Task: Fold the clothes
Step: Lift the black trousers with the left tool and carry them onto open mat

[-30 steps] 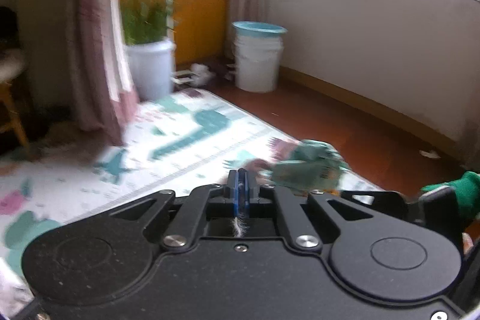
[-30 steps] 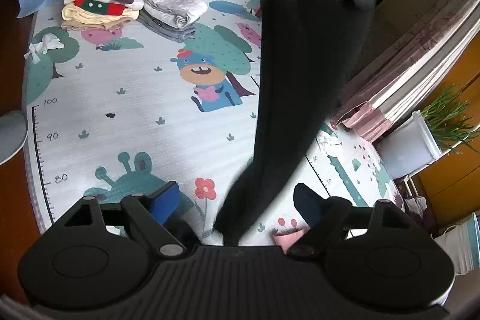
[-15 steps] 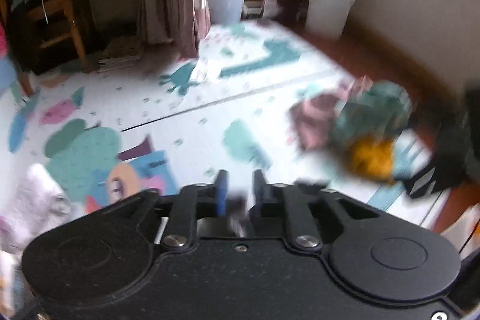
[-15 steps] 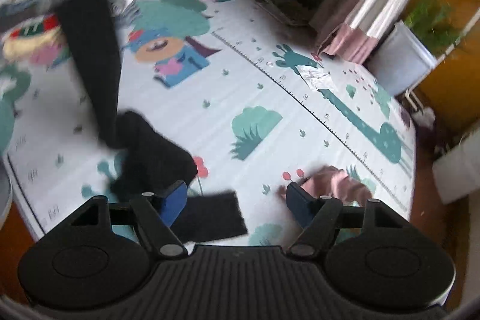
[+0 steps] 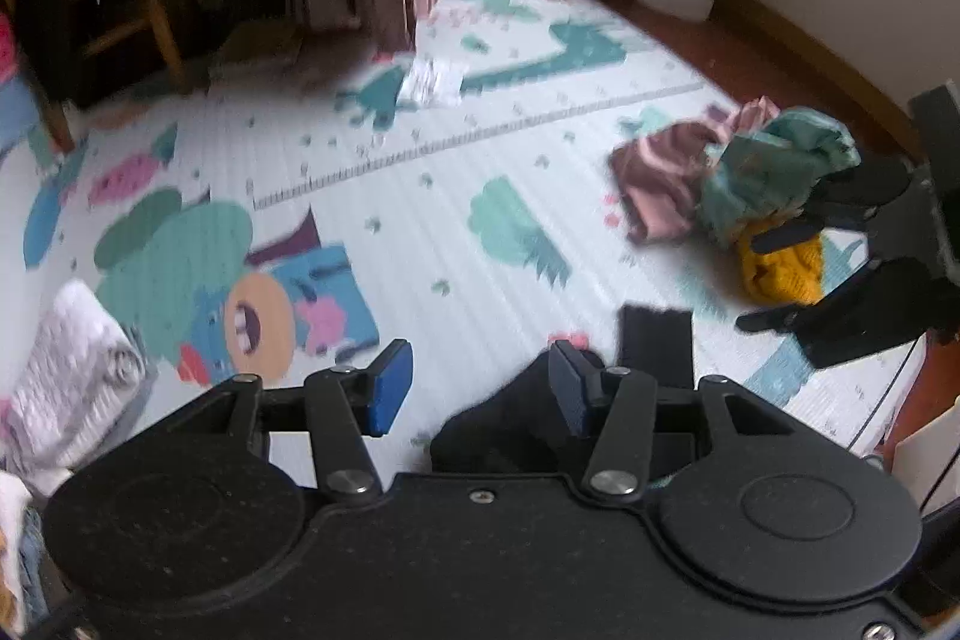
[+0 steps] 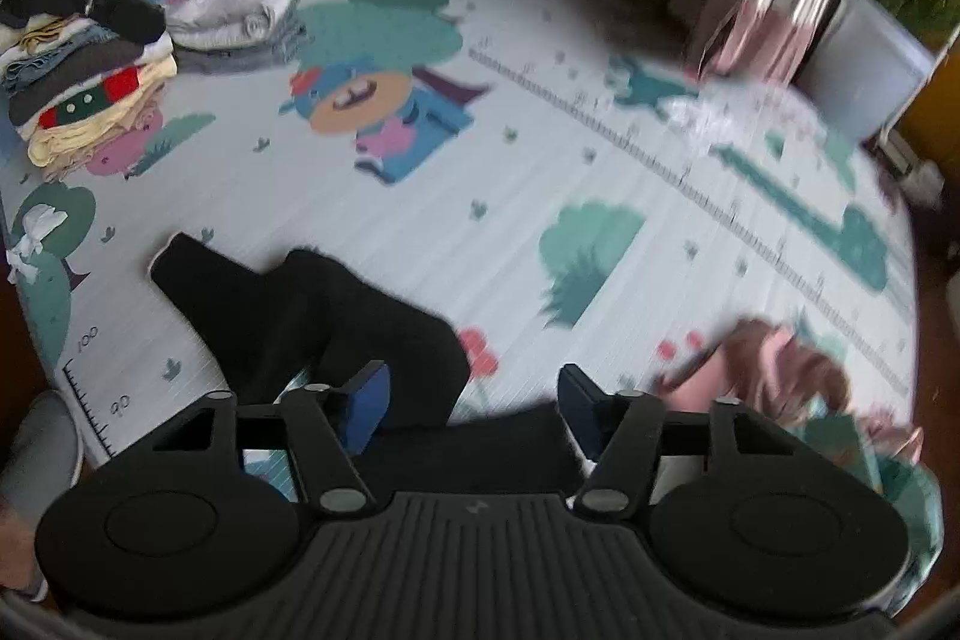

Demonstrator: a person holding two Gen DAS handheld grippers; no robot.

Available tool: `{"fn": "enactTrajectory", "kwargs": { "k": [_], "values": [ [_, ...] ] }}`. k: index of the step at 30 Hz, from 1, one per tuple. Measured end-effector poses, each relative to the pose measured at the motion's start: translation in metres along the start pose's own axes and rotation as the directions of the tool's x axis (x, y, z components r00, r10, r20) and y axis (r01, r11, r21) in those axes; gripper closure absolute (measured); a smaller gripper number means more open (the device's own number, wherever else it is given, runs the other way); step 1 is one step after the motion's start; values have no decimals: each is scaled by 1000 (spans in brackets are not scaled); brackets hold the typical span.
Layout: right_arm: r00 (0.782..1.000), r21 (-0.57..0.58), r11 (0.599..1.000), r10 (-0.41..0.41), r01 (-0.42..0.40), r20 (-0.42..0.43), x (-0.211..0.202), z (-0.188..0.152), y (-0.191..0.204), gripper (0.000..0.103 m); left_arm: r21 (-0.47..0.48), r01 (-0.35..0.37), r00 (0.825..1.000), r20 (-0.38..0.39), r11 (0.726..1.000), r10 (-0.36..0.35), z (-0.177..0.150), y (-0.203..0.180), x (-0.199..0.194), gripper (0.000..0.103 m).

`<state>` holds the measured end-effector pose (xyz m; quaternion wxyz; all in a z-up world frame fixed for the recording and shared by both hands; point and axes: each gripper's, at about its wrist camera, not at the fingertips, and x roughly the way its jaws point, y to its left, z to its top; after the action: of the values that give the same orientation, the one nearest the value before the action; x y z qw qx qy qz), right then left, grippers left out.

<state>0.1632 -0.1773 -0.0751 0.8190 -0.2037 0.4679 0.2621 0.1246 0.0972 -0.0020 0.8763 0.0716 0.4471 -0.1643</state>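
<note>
1. Both tongs are hanging over the play mat (image 6: 420, 232), nothing clamped: left gripper (image 5: 480, 388) has just been opening, right gripper (image 6: 474, 403) closing, each about half apart.
2. Just under them the black garment (image 6: 312, 316) is lying slack, apparently dropped flat for folding.
3. Beyond the left gripper, to its right, an unfolded heap (image 5: 738, 184) is waiting.
4. Far left of the right gripper, the folded stack (image 6: 90, 100) is sitting clear of the work.
</note>
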Motion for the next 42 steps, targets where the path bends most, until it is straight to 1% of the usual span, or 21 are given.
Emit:
{"fn": "enactTrajectory", "kwargs": {
  "k": [3, 5, 7, 10, 12, 14, 17, 18, 20, 22, 26, 29, 31, 33, 36, 39, 41, 42],
  "values": [
    [1000, 20, 1000, 7, -7, -1, 12, 3, -5, 43, -43, -16, 998, -62, 999, 13, -8, 8, 26, 54],
    [1000, 32, 999, 12, -12, 1, 22, 5, -10, 43, -86, -8, 994, -113, 996, -2, -15, 13, 43, 54],
    [1000, 27, 1000, 11, -10, -11, 34, 6, -12, 43, -101, -14, 989, -150, 995, -1, -20, 14, 56, 54],
    [999, 30, 999, 36, -34, -40, 54, 5, -14, 43, -99, -4, 983, -182, 995, -14, -24, 11, 76, 52],
    [997, 36, 998, 51, -49, -60, 65, 5, -17, 43, -113, 8, 976, -216, 994, -32, -28, 11, 95, 51],
    [994, 54, 997, 67, -63, -81, 76, 7, -23, 43, -128, 2, 970, -242, 992, -33, -30, 15, 111, 51],
    [991, 105, 990, 105, -96, -86, 90, 14, -36, 43, -162, 0, 961, -272, 987, -44, -32, 23, 132, 51],
    [990, 119, 987, 114, -104, -85, 95, 16, -40, 43, -175, 5, 957, -284, 985, -55, -33, 26, 138, 50],
    [987, 134, 983, 134, -122, -85, 107, 20, -44, 43, -171, 29, 951, -300, 985, -80, -36, 29, 149, 49],
    [985, 134, 981, 152, -141, -82, 120, 23, -44, 42, -164, 44, 947, -308, 986, -93, -42, 34, 162, 48],
    [973, 235, 950, 225, -205, -61, 155, 16, -52, 42, -240, 53, 939, -318, 969, -130, -55, 52, 190, 48],
    [962, 255, 939, 260, -230, -87, 181, 6, -52, 42, -252, 83, 937, -309, 964, -162, -59, 60, 211, 48],
    [955, 283, 926, 284, -249, -89, 196, -2, -55, 42, -278, 106, 937, -293, 955, -189, -61, 69, 224, 48],
    [946, 325, 906, 313, -271, -82, 211, -10, -60, 42, -330, 136, 929, -287, 934, -236, -66, 79, 237, 48],
    [931, 363, 877, 359, -314, -62, 229, -20, -65, 42, -376, 163, 919, -278, 912, -279, -73, 95, 250, 48],
    [922, 394, 851, 387, -347, -23, 242, -26, -69, 42, -418, 201, 903, -271, 886, -333, -82, 108, 261, 48],
    [918, 426, 831, 396, -358, 0, 250, -31, -72, 42, -426, 219, 891, -279, 878, -358, -88, 111, 268, 48],
    [912, 447, 814, 409, -371, 13, 254, -34, -74, 42, -433, 234, 883, -281, 871, -377, -91, 111, 270, 48]
  ]
}}
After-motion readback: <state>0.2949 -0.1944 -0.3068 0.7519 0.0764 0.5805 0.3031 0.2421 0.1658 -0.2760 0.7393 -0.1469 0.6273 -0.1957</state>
